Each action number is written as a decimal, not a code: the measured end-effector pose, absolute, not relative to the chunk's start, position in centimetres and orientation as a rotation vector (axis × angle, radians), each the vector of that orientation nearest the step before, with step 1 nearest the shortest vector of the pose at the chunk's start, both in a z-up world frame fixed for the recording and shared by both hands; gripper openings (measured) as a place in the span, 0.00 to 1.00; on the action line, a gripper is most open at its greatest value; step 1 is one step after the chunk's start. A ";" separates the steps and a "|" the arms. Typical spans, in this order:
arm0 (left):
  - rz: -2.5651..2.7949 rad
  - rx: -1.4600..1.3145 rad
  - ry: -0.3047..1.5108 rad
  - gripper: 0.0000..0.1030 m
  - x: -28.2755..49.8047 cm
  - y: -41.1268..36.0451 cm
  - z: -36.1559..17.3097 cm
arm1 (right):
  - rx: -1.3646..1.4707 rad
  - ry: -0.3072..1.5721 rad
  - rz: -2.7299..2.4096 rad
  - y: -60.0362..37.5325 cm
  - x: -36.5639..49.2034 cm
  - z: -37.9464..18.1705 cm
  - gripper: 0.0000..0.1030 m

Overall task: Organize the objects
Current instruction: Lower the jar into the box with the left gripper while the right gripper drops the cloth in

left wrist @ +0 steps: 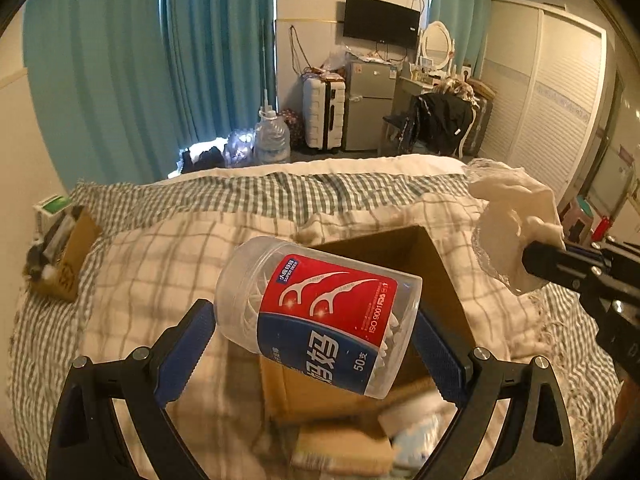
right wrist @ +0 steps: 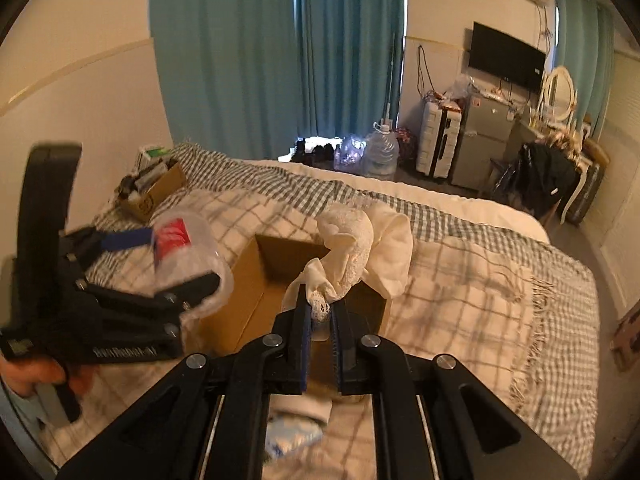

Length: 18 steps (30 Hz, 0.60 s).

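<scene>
Nearest the lens in the left wrist view, the floss-pick jar is clamped across its length by the left gripper, lying tilted with its clear rounded end up and to the left; it is carried in the air above the open cardboard box on the checked blanket; in the right wrist view the right gripper is seen closed tight on the lower end of a white lace cloth, the rest of which bunches loosely beyond the fingertips, over the far side of the same box.

The step is judged to be the carrying of both items for sorting; where each belongs cannot be told; a second, smaller box already filled with odds and ends is seen near the far left edge of the bed. The jar is smooth plastic, so pressure is best kept even and swings gentle, lest it slide out sideways; the cloth is best lifted fully clear of the box rim before being moved across, since a trailing fold could snag the flap or brush the jar; the two grippers are close together and are better kept apart.
</scene>
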State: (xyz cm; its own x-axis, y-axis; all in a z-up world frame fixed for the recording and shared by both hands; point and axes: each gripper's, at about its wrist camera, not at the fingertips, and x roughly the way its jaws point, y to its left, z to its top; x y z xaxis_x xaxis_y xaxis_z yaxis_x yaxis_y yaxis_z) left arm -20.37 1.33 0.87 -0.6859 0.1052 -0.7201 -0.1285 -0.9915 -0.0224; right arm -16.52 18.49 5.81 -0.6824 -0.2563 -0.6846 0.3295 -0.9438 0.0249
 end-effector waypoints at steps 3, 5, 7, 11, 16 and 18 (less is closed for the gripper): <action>2.766 -1.204 0.040 0.95 -22.9 1.7 -1.0 | 1.093 0.117 -2.597 18.8 -19.8 4.2 0.07; 2.758 -1.217 0.045 0.95 -24.3 2.0 -2.5 | 1.135 0.100 -2.583 18.9 -21.8 2.5 0.07; 2.752 -1.236 0.063 0.95 -25.3 2.4 -4.1 | 1.174 0.096 -2.579 18.7 -23.2 1.0 0.07; 2.717 -1.261 0.040 0.95 -26.3 2.4 -6.3 | 1.234 0.064 -2.542 18.9 -24.8 -1.9 0.08; 2.668 -1.264 0.020 0.96 -26.0 2.0 -7.3 | 1.237 0.063 -2.569 19.0 -24.9 -2.5 0.46; 2.700 -1.255 0.041 0.98 -25.4 1.7 -6.8 | 1.205 0.064 -2.606 19.3 -24.3 -1.3 0.60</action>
State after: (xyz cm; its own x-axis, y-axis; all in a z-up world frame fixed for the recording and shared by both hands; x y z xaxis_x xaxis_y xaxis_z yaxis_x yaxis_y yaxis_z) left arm -25.43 1.68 -6.78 -0.6337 0.1365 -0.7614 -0.1594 -0.9862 -0.0442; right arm -24.31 19.28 -1.34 -0.6180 -0.2238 -0.7537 0.2603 -0.9628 0.0725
